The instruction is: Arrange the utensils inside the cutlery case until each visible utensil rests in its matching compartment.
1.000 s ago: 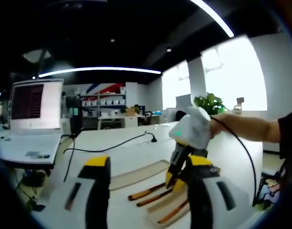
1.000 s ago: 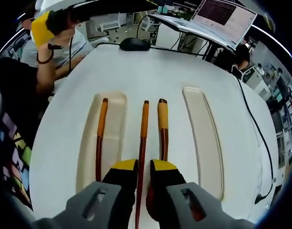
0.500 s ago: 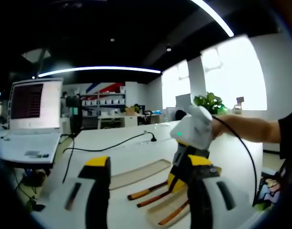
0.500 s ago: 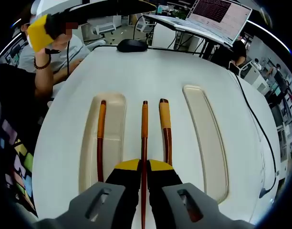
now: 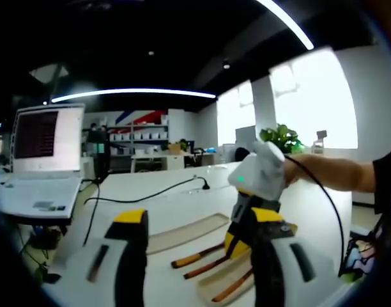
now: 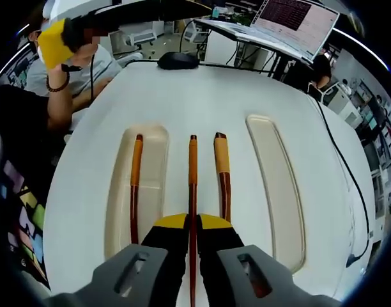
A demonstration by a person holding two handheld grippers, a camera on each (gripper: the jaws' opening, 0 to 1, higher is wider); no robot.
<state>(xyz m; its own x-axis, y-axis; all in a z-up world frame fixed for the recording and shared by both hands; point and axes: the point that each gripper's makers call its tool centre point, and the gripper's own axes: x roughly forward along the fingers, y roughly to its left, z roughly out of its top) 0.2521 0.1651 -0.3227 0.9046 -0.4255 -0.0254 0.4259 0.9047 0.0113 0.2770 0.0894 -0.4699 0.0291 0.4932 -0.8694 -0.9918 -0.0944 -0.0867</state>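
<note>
An open laptop [image 5: 42, 160] sits on the white table [image 5: 163, 198], its screen lit with dark red text. A black cable [image 5: 151, 192] runs across the table from beside the laptop. A green plant [image 5: 282, 137] stands beyond the table's far edge, by the bright window [image 5: 310, 102]. In the right gripper view a black mouse [image 6: 177, 60] lies near the laptop [image 6: 278, 29].

Daylight is glaring through the large white window [image 5: 317, 102], overexposing it; fisheye edges are bending, foreground blurring.
</note>
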